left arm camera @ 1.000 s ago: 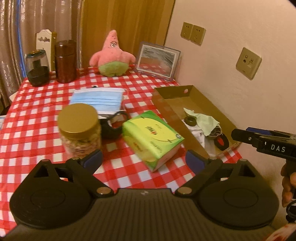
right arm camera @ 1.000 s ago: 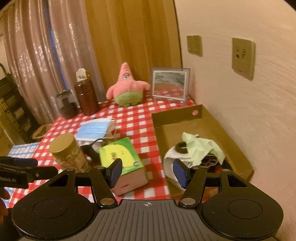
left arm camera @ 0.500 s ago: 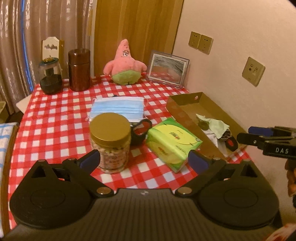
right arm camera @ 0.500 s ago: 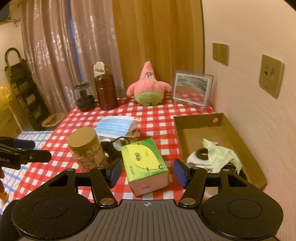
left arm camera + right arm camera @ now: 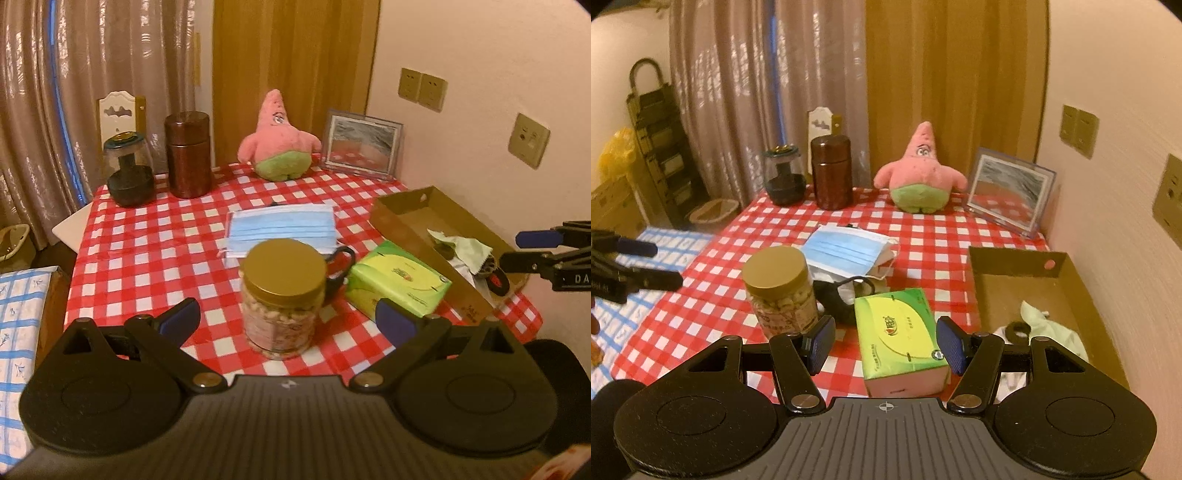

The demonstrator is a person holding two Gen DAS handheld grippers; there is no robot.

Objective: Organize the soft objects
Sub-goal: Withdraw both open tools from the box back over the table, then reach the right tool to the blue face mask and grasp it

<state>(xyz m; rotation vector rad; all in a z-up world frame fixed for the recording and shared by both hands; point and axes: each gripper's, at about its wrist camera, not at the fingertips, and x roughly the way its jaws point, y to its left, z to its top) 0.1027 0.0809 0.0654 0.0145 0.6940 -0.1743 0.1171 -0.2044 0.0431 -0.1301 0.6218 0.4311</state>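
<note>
Lining up on the green tissue pack (image 5: 899, 334), which lies just beside the cardboard tray (image 5: 1067, 280) holding soft cloths, we hold our right gripper (image 5: 885, 344) with fingers apart around it, and our left gripper (image 5: 288, 319) empty, spread behind the peanut jar (image 5: 282, 295).

The left gripper (image 5: 286, 320) and right gripper (image 5: 885, 343) both hover level above the near table edge, jaws spread wide and gripping nothing, each pointing forward, well apart from one another.
</note>
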